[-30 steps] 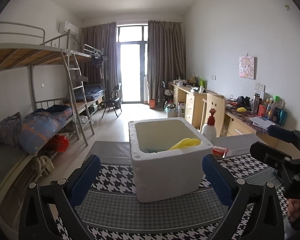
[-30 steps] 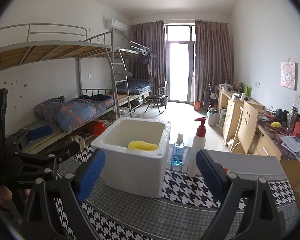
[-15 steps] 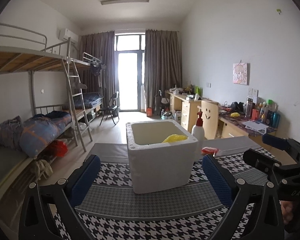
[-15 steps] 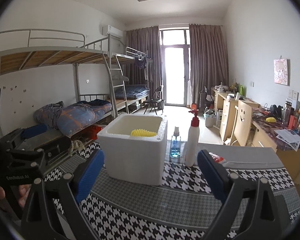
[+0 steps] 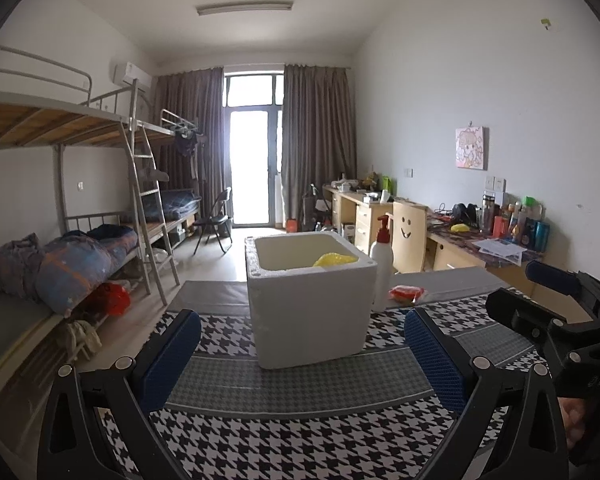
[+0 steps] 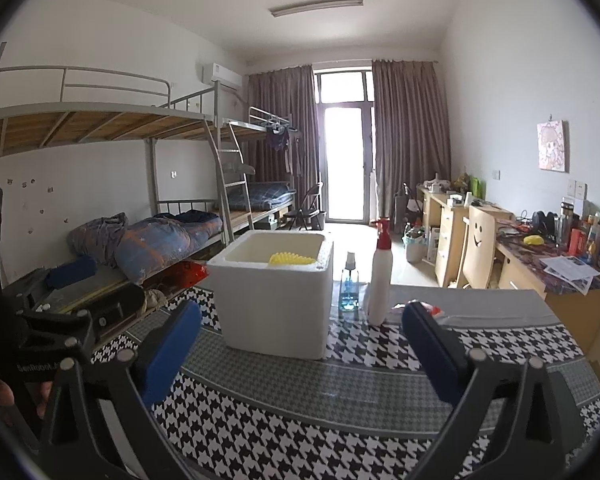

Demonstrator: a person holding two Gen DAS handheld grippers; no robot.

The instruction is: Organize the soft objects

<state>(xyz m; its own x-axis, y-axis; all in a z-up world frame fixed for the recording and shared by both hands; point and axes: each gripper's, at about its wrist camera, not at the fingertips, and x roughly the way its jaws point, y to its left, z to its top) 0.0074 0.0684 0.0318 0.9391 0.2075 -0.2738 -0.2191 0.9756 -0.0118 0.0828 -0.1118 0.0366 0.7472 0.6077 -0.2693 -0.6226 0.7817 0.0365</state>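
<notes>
A white foam box point(image 5: 308, 304) stands on the houndstooth table cloth; it also shows in the right wrist view point(image 6: 276, 300). A yellow soft object point(image 5: 334, 259) lies inside it, its ridged top showing in the right wrist view point(image 6: 290, 259). A red-orange soft object point(image 5: 407, 293) lies on the table right of the box. My left gripper point(image 5: 302, 354) is open and empty, in front of the box. My right gripper point(image 6: 300, 346) is open and empty, also short of the box.
A white pump bottle with a red top point(image 6: 380, 276) and a small blue spray bottle point(image 6: 349, 286) stand right of the box. Bunk beds point(image 5: 80, 216) line the left wall, desks point(image 5: 460, 248) the right wall. The table's far edge lies behind the box.
Both grippers have drawn back from the box and tilted up; the box looks smaller and farther. Both stayed open and empty.
</notes>
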